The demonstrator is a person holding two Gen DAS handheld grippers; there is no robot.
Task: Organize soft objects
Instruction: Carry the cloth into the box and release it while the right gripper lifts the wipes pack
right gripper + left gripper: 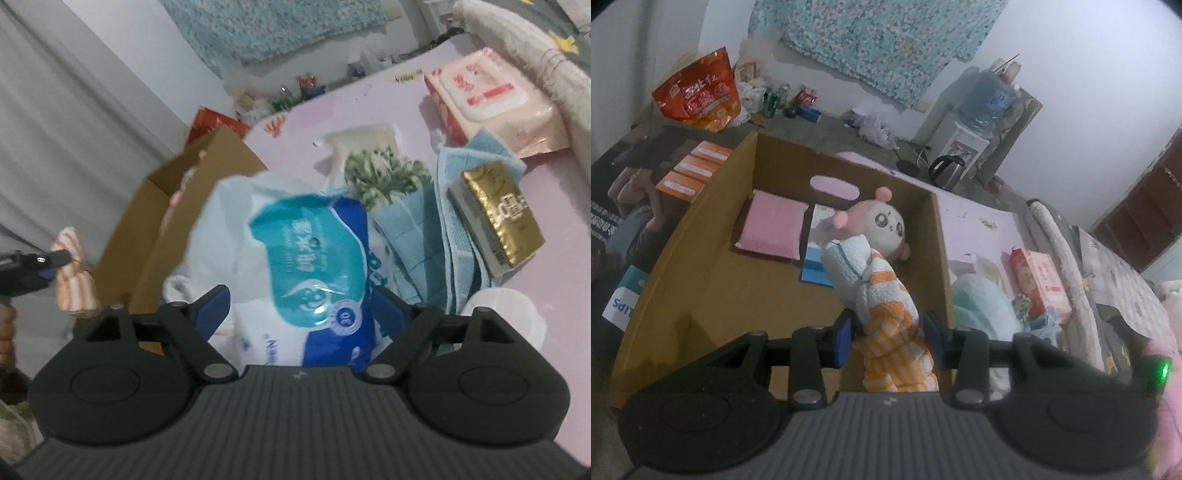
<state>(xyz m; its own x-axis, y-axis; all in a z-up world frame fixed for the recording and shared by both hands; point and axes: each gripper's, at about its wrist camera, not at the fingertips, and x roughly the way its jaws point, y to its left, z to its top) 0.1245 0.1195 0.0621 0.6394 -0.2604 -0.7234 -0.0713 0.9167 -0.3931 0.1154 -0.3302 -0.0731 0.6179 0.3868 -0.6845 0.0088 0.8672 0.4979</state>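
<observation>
**Lowering the towel into the box while the other gripper lines up on the wipes**

On the far left we have the cardboard box (701, 258), open at the top, with a pink pad (772, 229) lying flat on its floor and a round-faced plush toy (882, 225) resting against the far right corner. Our left gripper (888, 332) is clamped on the orange-striped towel (879, 291), whose rolled free end hangs over the box and touches the plush. To do this step well, we judge that we should carry the roll down to the bare floor near the plush before we let go, so it lands as a bundle and does not unroll or catch on the box's right wall.

To the right, on the pink mat (369, 110), our right gripper (303, 314) stands with its jaws spread wide on either side of the blue wipes pack (314, 258); the picture is blurred, and the pads do not appear to press on it. We should centre the pack before closing, since its slick film may slip. Beyond lie a blue cloth (458, 251), a gold tissue packet (495, 214) on it, and a pink wipes pack (491, 103) further off.
</observation>
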